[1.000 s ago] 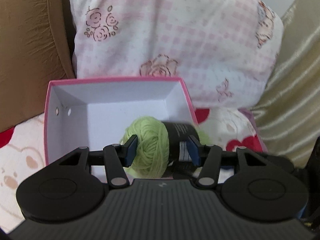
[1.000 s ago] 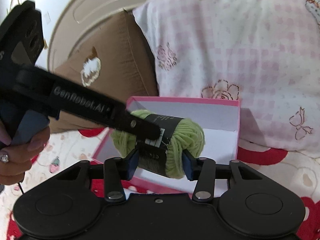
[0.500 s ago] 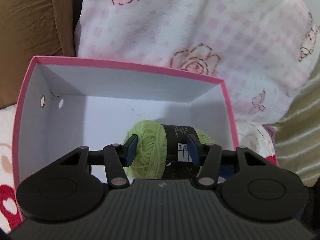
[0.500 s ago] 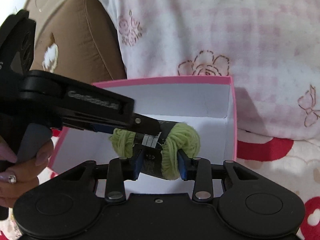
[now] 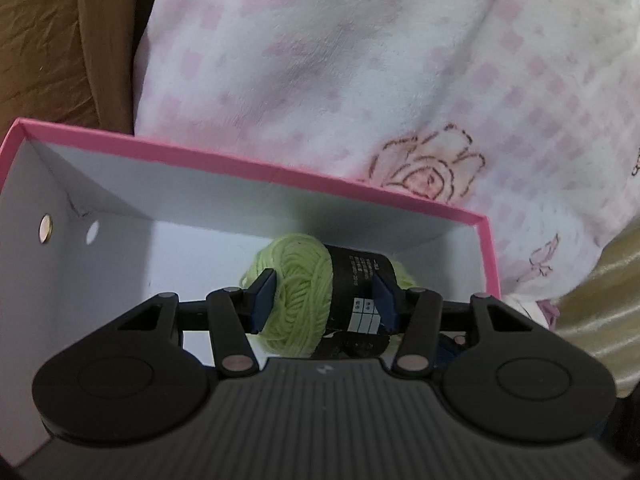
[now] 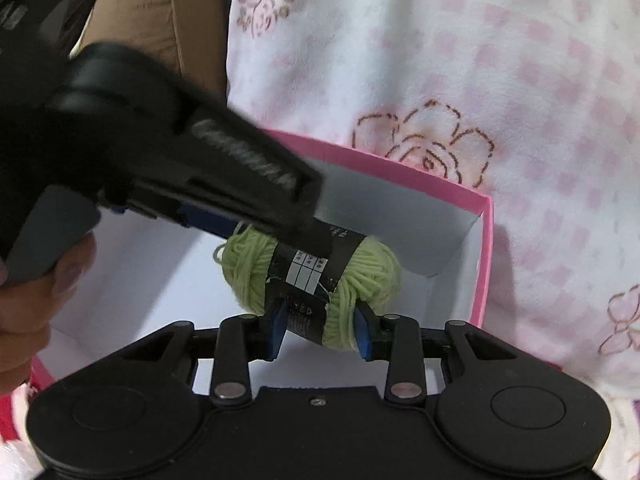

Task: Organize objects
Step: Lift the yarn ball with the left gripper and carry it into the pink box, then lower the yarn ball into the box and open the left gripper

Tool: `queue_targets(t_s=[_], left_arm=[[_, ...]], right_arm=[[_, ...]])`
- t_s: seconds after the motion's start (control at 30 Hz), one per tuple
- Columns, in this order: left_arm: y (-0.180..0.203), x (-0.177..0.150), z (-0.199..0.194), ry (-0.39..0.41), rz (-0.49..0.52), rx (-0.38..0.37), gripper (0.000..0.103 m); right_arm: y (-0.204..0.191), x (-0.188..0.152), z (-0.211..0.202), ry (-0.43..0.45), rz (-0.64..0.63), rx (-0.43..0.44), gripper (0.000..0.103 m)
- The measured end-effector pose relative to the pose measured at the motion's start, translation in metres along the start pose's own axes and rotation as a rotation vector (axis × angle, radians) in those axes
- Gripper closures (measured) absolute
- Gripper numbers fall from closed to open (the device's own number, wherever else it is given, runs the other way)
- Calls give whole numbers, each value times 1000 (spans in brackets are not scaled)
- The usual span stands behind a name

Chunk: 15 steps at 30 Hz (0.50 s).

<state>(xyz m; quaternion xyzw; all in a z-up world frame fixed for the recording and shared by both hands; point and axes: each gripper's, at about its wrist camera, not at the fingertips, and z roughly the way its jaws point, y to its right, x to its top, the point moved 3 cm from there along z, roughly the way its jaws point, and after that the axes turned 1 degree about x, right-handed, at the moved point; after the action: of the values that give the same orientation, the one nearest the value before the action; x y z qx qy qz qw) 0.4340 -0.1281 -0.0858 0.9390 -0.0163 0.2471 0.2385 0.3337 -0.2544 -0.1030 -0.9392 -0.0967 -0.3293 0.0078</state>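
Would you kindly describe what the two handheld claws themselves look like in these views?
Both are matte black plastic. The left claw and right claw each have two linkage arms with silver rivets, round black discs at the sides, and blue pads on the fingertips. The left claw's body is ribbed, with a small bolt mark. In the right wrist view, its side carries blurred grey lettering above a grey handle.

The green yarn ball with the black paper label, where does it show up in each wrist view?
Left wrist view: the green yarn ball with the black paper label sits low and centre, between the blue pads of the left hand-held gripper.
Right wrist view: it is centre, just above the right hand-held gripper.
Shared landmark: the pink-rimmed white cardboard box around it.
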Motion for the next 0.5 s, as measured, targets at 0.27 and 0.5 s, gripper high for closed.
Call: queue_targets(t_s=[0.27, 0.5], left_arm=[[-17, 0, -5, 0, -35, 34, 50], [-16, -6, 1, -16, -19, -14, 67]], right_arm=[[-1, 4, 5, 6, 36, -106, 68], [-1, 2, -1, 24, 43, -112, 68]])
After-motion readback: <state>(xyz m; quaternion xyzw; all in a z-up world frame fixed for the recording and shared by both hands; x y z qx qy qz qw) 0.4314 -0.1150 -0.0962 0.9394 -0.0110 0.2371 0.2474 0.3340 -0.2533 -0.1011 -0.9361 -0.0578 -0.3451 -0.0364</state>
